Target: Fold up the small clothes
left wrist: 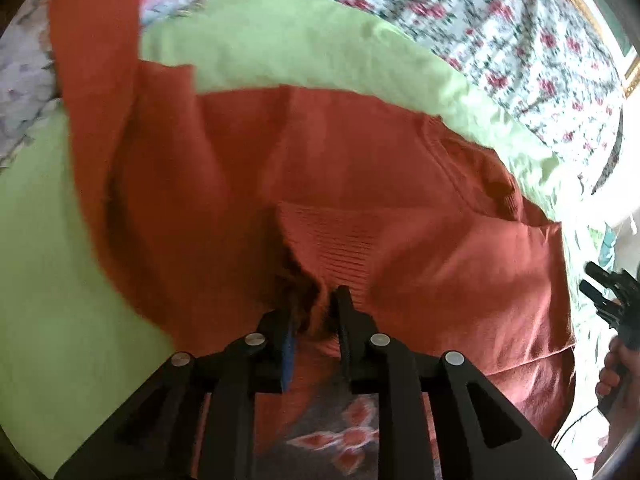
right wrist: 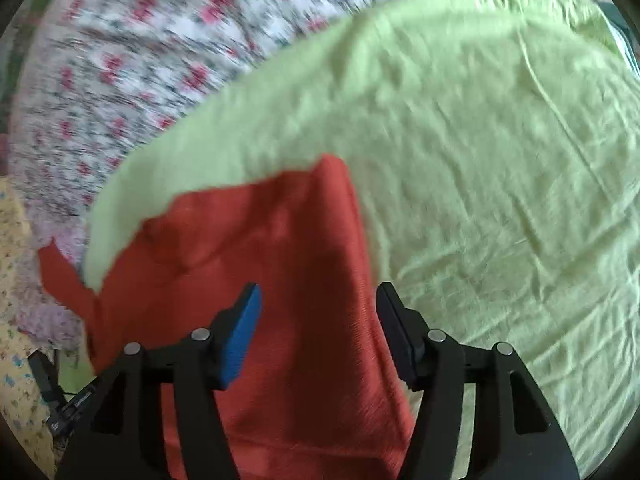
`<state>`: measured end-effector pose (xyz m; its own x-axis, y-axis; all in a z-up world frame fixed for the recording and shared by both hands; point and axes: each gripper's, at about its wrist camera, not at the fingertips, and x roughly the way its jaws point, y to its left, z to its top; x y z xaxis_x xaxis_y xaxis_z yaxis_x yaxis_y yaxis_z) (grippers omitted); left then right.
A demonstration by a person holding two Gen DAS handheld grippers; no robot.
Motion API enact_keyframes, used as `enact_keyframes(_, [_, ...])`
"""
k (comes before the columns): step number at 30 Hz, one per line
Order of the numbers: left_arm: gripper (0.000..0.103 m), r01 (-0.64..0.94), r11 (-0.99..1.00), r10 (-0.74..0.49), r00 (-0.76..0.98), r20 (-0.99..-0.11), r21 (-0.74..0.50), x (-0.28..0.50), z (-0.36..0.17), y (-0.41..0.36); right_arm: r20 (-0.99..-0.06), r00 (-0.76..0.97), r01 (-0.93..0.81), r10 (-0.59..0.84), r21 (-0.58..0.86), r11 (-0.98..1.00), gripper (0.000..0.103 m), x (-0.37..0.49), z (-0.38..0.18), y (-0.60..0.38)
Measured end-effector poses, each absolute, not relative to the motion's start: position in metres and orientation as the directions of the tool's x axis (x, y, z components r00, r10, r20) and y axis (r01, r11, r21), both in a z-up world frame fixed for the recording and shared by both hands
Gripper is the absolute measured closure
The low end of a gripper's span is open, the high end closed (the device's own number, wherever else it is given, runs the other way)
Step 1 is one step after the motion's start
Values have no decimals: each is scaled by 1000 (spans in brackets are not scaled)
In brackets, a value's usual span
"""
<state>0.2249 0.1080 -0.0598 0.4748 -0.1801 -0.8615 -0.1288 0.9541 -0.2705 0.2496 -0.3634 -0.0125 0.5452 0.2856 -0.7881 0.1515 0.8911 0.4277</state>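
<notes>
A rust-orange knit sweater point(left wrist: 340, 168) lies on a light green cloth point(left wrist: 280, 44) spread over a bed. My left gripper point(left wrist: 314, 304) is shut on a bunched ribbed part of the sweater, with the fabric pinched between its fingers. In the right wrist view the sweater point(right wrist: 288, 280) runs under and between the fingers. My right gripper point(right wrist: 318, 300) is open, its jaws wide apart over the sweater and holding nothing. The right gripper also shows at the right edge of the left wrist view point(left wrist: 612, 292), held by a hand.
A floral bedsheet point(left wrist: 500, 28) with red flowers lies under the green cloth point(right wrist: 480, 160) and shows beyond it point(right wrist: 160, 60). A yellow patterned fabric point(right wrist: 16, 320) lies at the left edge. A gold-framed object point(left wrist: 628, 64) stands at the far right.
</notes>
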Motion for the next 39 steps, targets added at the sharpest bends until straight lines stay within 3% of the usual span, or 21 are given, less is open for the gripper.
enact_keyframes(2, [81,-161,959,-129,486,-865,-233,227,-52,125,-769,554,121,321,455,882,42,240,-4,-358])
enact_keyframes(4, [70,-190,958,-94,498,-862,-213,234,-44,145,-757,544,90,362,481,872,42,231,-2,-349])
enact_keyframes(6, [38,-255,956,-1,497,-868,-148,247,-37,165,-754,520,54,400,497,866,42,225,-1,-334])
enact_keyframes(8, [26,-333,940,104,494,-863,-77,267,-29,186,-759,493,32,426,505,862,42,221,-4,-323])
enact_keyframes(14, [23,-447,887,333,450,-829,114,346,-14,224,-772,400,-24,493,530,848,42,216,-15,-289])
enact_keyframes(21, [22,-483,805,519,288,-805,345,415,-41,244,-762,360,-36,538,566,824,42,217,-20,-287])
enact_keyframes(23, [29,-496,791,528,254,-810,359,423,-52,251,-761,355,-22,543,574,819,42,217,-23,-291])
enact_keyframes(25, [53,-506,799,501,263,-825,324,424,-54,257,-761,354,-12,543,577,817,42,218,-24,-294])
enact_keyframes(26, [81,-509,804,487,268,-831,307,423,-54,258,-760,357,-10,543,578,816,42,217,-25,-297])
enact_keyframes(27, [96,-510,810,473,274,-837,290,421,-54,263,-760,360,-8,541,578,816,42,217,-26,-298])
enact_keyframes(31, [101,-509,838,420,369,-829,198,400,-35,264,-758,368,17,539,585,811,42,216,-29,-302])
enact_keyframes(39, [101,-350,936,204,627,-752,-37,328,43,203,-728,382,-1,570,616,788,42,209,-24,-287])
